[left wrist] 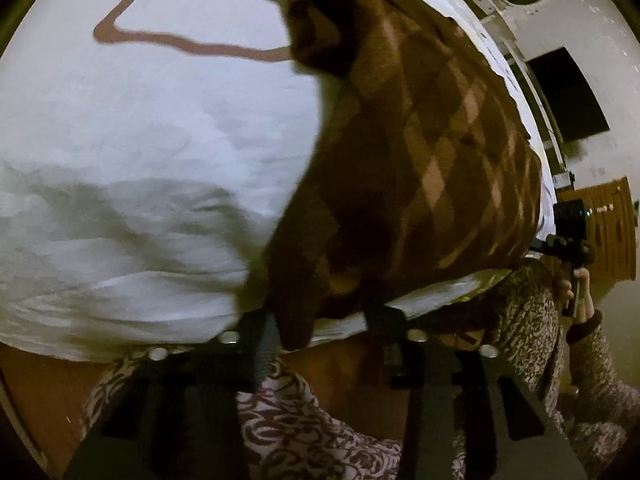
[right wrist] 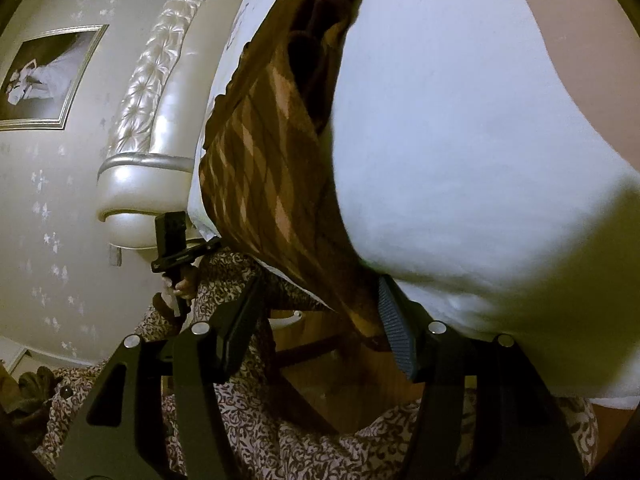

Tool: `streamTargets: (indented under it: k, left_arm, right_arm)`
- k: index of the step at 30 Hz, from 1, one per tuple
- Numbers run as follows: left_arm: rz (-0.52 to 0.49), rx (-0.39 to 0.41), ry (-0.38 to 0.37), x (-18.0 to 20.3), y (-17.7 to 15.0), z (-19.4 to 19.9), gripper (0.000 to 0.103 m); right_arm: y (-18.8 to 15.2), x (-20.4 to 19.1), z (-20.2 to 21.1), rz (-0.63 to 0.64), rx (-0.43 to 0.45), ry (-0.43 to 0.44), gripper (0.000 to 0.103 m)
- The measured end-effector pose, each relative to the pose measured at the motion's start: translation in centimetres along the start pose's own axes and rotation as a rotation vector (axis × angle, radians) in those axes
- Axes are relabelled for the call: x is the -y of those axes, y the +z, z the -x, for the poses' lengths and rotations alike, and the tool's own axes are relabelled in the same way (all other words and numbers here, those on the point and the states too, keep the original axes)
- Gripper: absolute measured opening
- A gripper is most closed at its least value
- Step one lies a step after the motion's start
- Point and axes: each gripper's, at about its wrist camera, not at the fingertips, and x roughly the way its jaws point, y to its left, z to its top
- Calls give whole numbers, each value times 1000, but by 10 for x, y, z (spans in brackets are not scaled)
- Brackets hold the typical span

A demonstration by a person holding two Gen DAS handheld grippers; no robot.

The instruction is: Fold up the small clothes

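Both tongs stand open at the bed's (left wrist: 140, 140) edge: left tongs (left wrist: 320, 340) and right tongs (right wrist: 316, 332) straddle the brown diamond-patterned garment's (left wrist: 420, 168) hem.

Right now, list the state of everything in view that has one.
brown argyle garment: lying on the sheet, far end bunched, near corner hanging over the edge.
white sheet: spread out, rumpled near the edge.
left tool: open, the garment's corner between its fingers.
right tool: open, the garment's tip beside one finger, not gripped.
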Motion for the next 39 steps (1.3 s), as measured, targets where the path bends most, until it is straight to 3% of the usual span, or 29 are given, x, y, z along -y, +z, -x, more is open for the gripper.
streamTargets:
  k: [2,5,15,17,19,21,23,26,30,39]
  left_arm:
    - [2,-5,10,-1,1,-1,30]
    - [-26,-18,20,3,0,-4,9]
    - [-31,-19,76,9,2,-8,10]
    - [-26,-19,78,10,3,-8,10]
    - [-26,-16,81,10,2,-8,9]
    - [-48,-13,96,13,1,-7,9]
    - [-76,-3,97,18,-1,-6,5]
    - [-116,63,25,27,-5,8,4]
    - [-113,190,-157,36,-13,38,4]
    - [-110,362,-363,50,-43,99,4]
  right_arm:
    - [0,-1,-1,-1,-4,1,58]
    - [2,-5,-4,9,-13,-4,58]
    - [2,-19,-19,40,-55,-36,57]
    - [1,-22,-23,55,-67,-66,43]
    - [0,-22,-34,51,-103,-109,8]
    - [0,-23,-42,65,-130,-145,5]
    - [-1,-31,-41,87,-102,-129,4]
    - [-1,-42,-38,90,-54,-64,4]
    - [-7,-67,-29,124,-13,13,4]
    - [-28,-114,20,177,136,220,4]
